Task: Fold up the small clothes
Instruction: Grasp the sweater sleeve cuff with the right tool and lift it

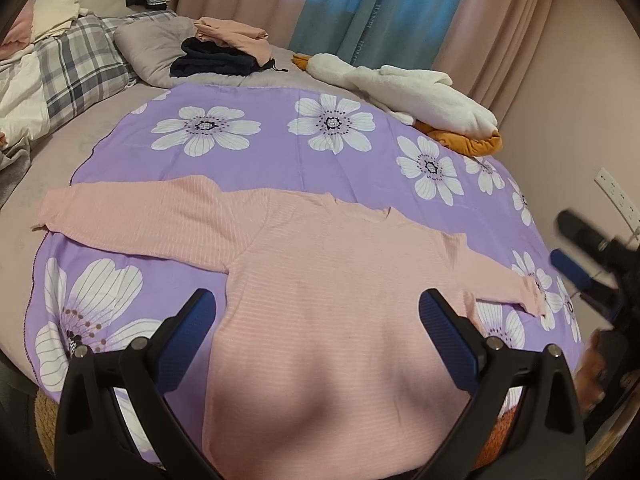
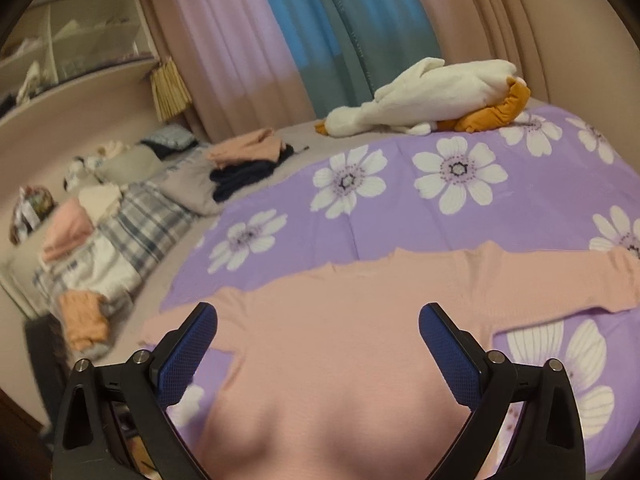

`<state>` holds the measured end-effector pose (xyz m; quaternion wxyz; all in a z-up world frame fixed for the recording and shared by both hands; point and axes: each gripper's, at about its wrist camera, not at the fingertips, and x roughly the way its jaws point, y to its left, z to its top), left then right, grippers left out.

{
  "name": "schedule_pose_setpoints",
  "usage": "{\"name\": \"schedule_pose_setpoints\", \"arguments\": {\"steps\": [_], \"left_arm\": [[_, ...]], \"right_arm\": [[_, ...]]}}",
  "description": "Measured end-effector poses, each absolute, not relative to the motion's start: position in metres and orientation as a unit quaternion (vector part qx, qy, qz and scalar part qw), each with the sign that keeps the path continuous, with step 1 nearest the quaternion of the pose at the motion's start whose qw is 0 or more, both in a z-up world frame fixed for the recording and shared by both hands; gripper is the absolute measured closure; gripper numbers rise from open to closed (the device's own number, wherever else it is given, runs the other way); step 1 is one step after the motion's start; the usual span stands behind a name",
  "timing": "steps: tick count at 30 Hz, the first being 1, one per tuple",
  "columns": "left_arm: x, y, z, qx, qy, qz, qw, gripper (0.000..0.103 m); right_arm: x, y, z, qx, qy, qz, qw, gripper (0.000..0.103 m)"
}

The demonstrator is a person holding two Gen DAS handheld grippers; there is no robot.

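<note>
Purple floral sheet (image 1: 280,152), pink sweater (image 1: 320,280) flat; both grippers, left (image 1: 316,320) and right (image 2: 318,332), open, empty — pinch a sleeve cuff cleanly.

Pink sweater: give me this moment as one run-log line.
stage: pre-fold | pink sweater: flat, sleeves spread, on purple floral sheet | left gripper: open, empty | right gripper: open, empty

I see a pink sweater (image 1: 320,280) of matt ribbed knit lying on a smooth purple flowered cloth (image 1: 272,160). My left gripper (image 1: 316,312) has matt black plastic arms, blue textured pads (image 1: 188,336) and shiny metal pins. The white stuffed goose (image 1: 404,88) looks fleecy, soft.
</note>
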<state>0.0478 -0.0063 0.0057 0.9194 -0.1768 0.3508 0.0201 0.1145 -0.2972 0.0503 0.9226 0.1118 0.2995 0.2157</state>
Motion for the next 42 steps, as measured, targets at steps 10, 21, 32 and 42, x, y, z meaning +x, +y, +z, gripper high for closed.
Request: {"name": "schedule_pose_setpoints", "arguments": {"steps": [10,21,32,42], "left_arm": [[0.099,-0.022,-0.013,-0.171,0.376,0.001,0.911,0.015],[0.145,-0.044,-0.073,-0.18,0.454,-0.026,0.872,0.043],[0.159,-0.058,-0.09,-0.175,0.48,-0.037,0.859,0.043],[0.165,-0.067,-0.098,-0.181,0.489,-0.043,0.852,0.042]], "right_arm": [[0.186,-0.389,0.064,0.195,0.287,0.129,0.929,0.011],[0.253,-0.567,-0.05,0.329,0.385,-0.134,0.852,0.036],[0.231,-0.621,-0.094,0.376,0.418,-0.236,0.793,0.04],[0.222,-0.639,-0.109,0.419,0.377,-0.225,0.795,0.083]]}}
